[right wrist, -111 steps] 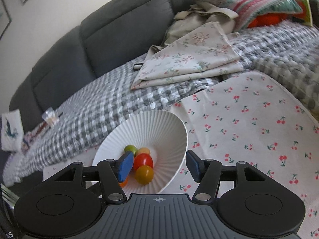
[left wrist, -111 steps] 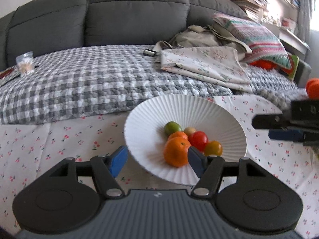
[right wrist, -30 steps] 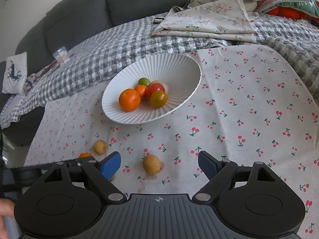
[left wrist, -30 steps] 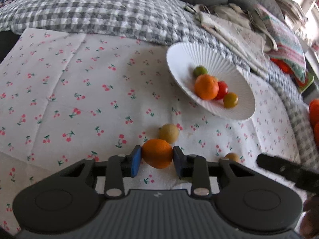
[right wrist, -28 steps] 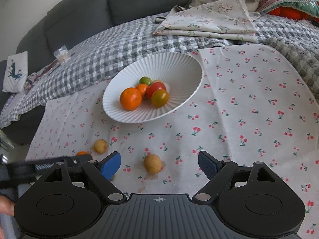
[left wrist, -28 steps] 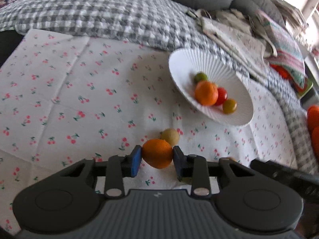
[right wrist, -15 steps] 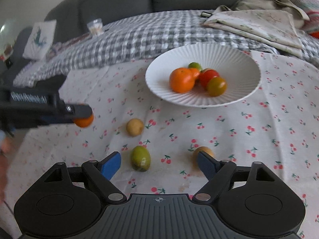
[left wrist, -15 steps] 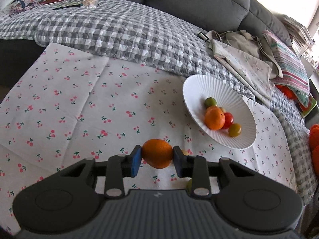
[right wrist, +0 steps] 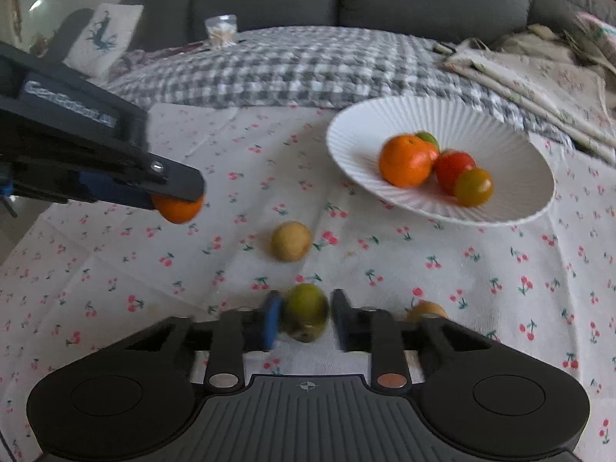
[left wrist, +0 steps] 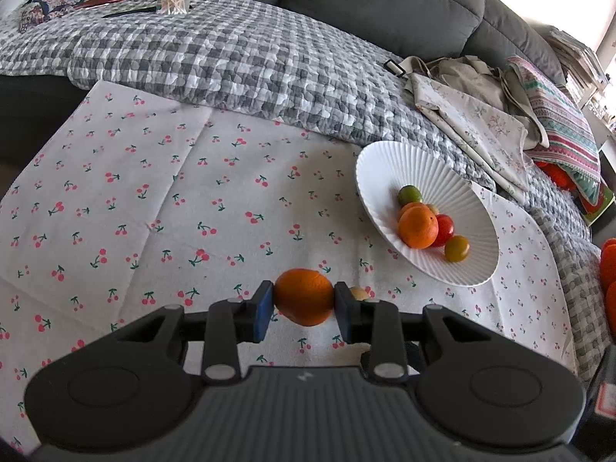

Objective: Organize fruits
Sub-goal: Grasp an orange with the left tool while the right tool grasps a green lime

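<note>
**Carrying fruit to the plate**

My left gripper (left wrist: 304, 304) pinches an orange (left wrist: 304, 302) above the cloth, near-left of the plate (left wrist: 385, 161). My right gripper (right wrist: 306, 317) brackets a green fruit (right wrist: 306, 315) — contact unclear, blurred. Next, I judge: swing right and release over the plate.

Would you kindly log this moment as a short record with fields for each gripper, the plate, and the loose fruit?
left gripper: jaws shut on an orange, held above the cherry-print cloth
right gripper: jaws around a green fruit; contact blurred, grip uncertain
plate: white, ribbed; holds an orange, a red tomato, smaller fruits
loose fruit: tan round fruit on the cloth; another brownish one beside the right gripper
</note>
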Motion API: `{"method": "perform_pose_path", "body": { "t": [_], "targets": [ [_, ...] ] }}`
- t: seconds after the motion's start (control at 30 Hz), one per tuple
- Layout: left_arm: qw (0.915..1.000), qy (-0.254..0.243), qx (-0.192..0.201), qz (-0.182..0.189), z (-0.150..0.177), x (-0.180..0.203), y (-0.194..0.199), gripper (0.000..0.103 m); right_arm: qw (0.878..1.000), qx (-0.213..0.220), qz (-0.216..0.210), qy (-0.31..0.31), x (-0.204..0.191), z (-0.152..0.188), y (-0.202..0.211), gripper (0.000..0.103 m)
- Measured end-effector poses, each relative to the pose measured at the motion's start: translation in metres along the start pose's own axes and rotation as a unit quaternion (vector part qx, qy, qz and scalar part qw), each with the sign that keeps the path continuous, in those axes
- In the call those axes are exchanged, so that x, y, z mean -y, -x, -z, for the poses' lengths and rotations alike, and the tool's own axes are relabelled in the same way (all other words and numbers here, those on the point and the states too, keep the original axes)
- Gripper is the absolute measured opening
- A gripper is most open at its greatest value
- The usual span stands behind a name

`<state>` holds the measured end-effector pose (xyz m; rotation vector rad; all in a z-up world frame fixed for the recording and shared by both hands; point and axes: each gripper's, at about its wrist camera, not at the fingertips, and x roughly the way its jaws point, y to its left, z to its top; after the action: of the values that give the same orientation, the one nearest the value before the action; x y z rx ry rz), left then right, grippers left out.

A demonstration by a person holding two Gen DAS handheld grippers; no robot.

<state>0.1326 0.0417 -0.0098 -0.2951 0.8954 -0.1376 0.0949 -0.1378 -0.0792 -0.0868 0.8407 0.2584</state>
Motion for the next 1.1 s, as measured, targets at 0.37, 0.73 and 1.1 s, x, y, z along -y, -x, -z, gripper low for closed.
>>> {"method": "perform_pose_path", "body": {
  "t": [0.37, 0.73, 1.1],
  "targets": [
    [1.0000, 0.001, 0.002, 0.000, -0.002, -0.001, 0.001, 0.032, 0.999, -0.003, -0.022, -0.032, 0.008, -0.008, 0.013, 0.024],
    [1.0000, -0.002, 0.005, 0.000, -0.002, 0.001, 0.001, 0.032, 0.996, 0.018, -0.023, -0.087, 0.033, -0.020, 0.035, 0.024],
    [0.9997, -0.019, 0.013, 0.008, -0.002, 0.012, 0.000, 0.032, 0.992, 0.042, -0.020, -0.118, 0.054, -0.028, 0.053, 0.024]
  ]
}}
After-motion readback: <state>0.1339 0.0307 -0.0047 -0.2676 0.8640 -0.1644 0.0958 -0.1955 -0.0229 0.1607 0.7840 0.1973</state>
